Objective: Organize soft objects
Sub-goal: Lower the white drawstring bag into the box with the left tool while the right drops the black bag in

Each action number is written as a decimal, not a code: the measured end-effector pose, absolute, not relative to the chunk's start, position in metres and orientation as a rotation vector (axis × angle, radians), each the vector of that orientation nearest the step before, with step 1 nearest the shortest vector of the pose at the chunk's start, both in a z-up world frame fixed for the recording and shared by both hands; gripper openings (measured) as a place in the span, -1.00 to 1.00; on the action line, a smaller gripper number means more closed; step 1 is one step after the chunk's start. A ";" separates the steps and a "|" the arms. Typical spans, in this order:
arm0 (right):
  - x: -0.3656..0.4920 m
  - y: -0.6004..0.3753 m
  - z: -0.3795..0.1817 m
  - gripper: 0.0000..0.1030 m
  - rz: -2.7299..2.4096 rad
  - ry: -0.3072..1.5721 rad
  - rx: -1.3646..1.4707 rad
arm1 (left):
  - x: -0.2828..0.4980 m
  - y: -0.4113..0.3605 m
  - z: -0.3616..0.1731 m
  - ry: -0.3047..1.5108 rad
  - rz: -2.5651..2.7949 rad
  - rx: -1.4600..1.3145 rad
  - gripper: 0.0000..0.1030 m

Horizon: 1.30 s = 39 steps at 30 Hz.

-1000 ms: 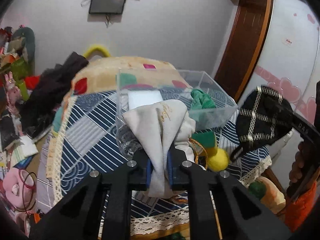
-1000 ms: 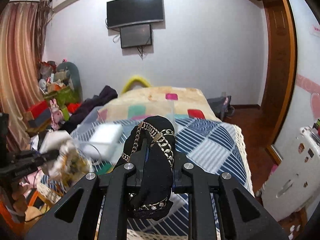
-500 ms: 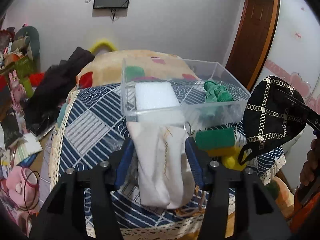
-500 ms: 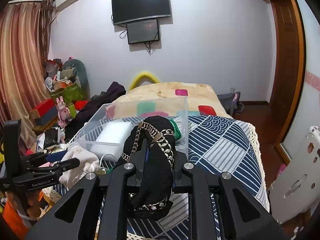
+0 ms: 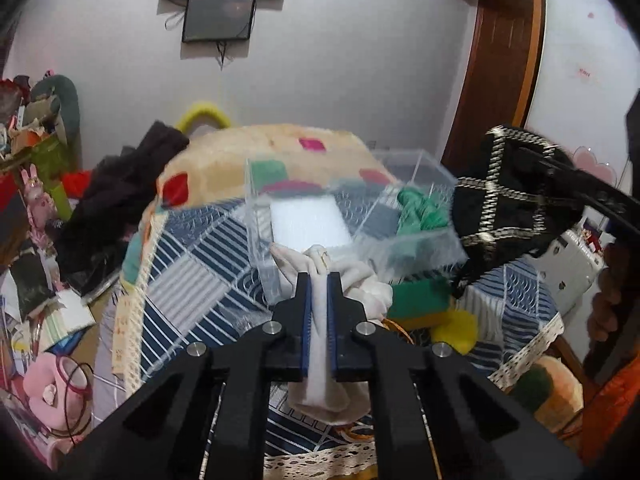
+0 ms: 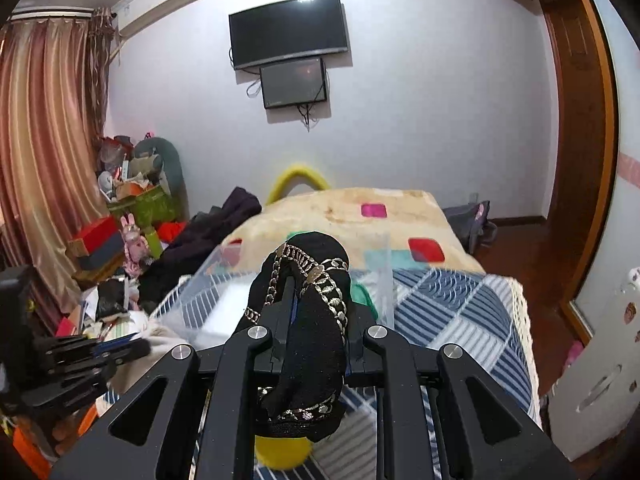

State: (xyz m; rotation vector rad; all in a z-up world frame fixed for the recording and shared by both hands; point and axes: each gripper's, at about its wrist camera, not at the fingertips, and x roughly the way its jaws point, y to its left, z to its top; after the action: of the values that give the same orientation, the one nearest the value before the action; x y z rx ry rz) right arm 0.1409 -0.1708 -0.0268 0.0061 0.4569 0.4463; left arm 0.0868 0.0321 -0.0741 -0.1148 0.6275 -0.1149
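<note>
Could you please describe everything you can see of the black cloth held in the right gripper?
The black cloth is a soft, dark knit fabric trimmed with gold chain-pattern bands that cross in diamonds in the left wrist view. It is bunched and pinched in the shut right gripper, draping over the fingers, hanging off the table, beside the clear plastic box.

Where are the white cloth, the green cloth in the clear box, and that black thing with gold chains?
white cloth (image 5: 320, 320), left wrist view, strip between the fingers
green cloth (image 5: 420, 212), left wrist view, bunched middle
black thing (image 6: 316, 320), right wrist view, its front
</note>
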 end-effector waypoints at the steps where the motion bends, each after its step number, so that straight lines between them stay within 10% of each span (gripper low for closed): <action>1: 0.142 -0.169 -0.024 -0.72 0.448 0.448 0.006 | 0.085 0.033 -0.069 0.613 -0.114 -0.113 -0.89; 18: 0.178 -0.134 -0.024 -0.72 0.408 0.420 -0.056 | 0.146 0.049 -0.007 0.472 -0.061 -0.174 -0.89; 39: 0.221 -0.112 -0.088 -0.40 0.467 0.725 -0.220 | 0.224 0.047 -0.091 0.742 -0.017 -0.183 -0.69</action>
State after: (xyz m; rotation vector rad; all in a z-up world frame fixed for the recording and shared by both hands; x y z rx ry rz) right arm 0.2208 -0.1117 -0.0884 -0.2201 0.7247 0.4669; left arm 0.2239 0.0470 -0.0911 -0.1831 0.7417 -0.0168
